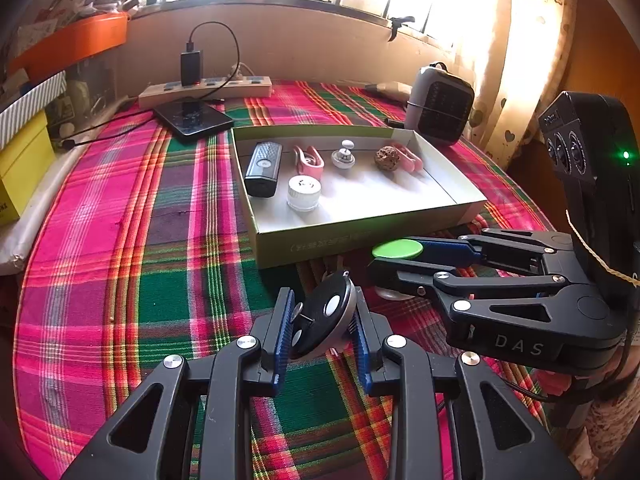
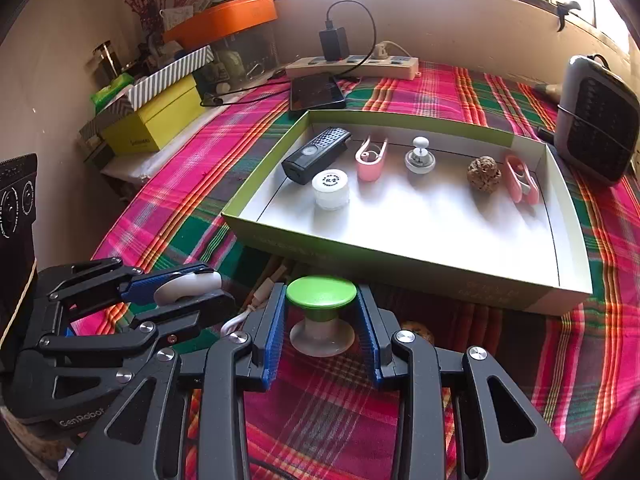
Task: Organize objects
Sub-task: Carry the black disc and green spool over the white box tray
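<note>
My left gripper [image 1: 322, 320] is shut on a round black-and-silver disc [image 1: 324, 316], tilted on edge just above the plaid cloth; it shows from the side in the right wrist view [image 2: 188, 286]. My right gripper [image 2: 322, 312] is shut on a green-topped knob with a clear suction base [image 2: 321, 292], also seen in the left wrist view [image 1: 397, 249]. Ahead lies the open green-edged box [image 1: 360, 236] holding a black device [image 1: 264, 168], a white jar [image 1: 303, 192], two pink clips [image 1: 308, 158], a small white knob [image 1: 343, 156] and a brown nut [image 1: 387, 158].
A power strip [image 1: 204, 90] with charger, a phone [image 1: 194, 120] and a small heater [image 1: 440, 106] sit behind the box. Yellow and striped boxes [image 2: 160, 120] line the left edge. A white cable [image 2: 256, 304] and a brown nut [image 2: 418, 332] lie near my right gripper.
</note>
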### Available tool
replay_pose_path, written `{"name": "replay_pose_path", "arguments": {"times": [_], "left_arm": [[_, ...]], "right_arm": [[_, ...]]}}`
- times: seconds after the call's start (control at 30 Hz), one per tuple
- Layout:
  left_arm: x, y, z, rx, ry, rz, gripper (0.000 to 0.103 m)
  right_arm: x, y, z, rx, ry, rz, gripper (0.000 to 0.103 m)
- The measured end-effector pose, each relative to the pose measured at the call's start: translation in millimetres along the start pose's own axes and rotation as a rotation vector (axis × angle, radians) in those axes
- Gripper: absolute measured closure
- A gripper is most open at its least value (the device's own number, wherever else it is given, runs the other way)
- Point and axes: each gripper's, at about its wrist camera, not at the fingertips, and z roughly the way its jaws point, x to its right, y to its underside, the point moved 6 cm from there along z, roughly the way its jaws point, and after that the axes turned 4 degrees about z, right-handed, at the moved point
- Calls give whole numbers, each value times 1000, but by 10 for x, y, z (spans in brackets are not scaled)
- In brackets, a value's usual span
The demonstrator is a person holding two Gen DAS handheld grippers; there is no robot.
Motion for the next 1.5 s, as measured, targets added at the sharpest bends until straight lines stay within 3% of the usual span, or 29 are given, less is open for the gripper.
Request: {"name": "replay_pose_path", "arguments": {"times": [0.9,1.5], "left_arm": [[144,-123,45,-5,-9,30,78],[228,-410,99,19,9,50,78]], "right_arm": [[79,10,-217,80,-27,20,68],[271,-204,-420,139,-12,49,68]]}}
